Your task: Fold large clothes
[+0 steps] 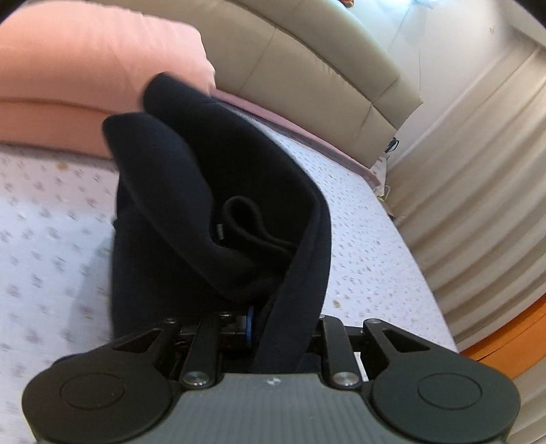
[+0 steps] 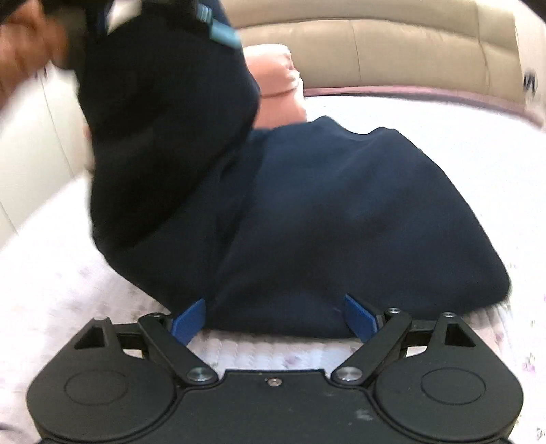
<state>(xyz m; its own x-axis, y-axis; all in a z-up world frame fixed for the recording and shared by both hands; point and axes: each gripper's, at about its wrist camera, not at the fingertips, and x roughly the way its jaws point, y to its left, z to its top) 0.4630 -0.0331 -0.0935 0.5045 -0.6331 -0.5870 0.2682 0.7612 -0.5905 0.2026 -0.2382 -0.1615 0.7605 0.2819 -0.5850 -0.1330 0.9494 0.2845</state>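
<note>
A dark navy garment (image 2: pixel 341 218) lies bunched on the bed. My left gripper (image 1: pixel 269 324) is shut on a fold of it, and the cloth (image 1: pixel 211 191) drapes up and over its fingers, hiding the pads. From the right wrist view that lifted part (image 2: pixel 163 129) hangs at the upper left from the left gripper (image 2: pixel 218 30), which a hand (image 2: pixel 24 44) holds. My right gripper (image 2: pixel 274 319) is open and low at the garment's near edge. Its blue pads (image 2: pixel 189 321) stand wide apart on either side of the hem without pressing on it.
The bed has a white sheet with a small floral print (image 1: pixel 51 239). A pink pillow (image 1: pixel 85 68) lies at its head against a beige padded headboard (image 1: pixel 324 68). Pleated curtains (image 1: pixel 477 170) hang past the bed's right edge.
</note>
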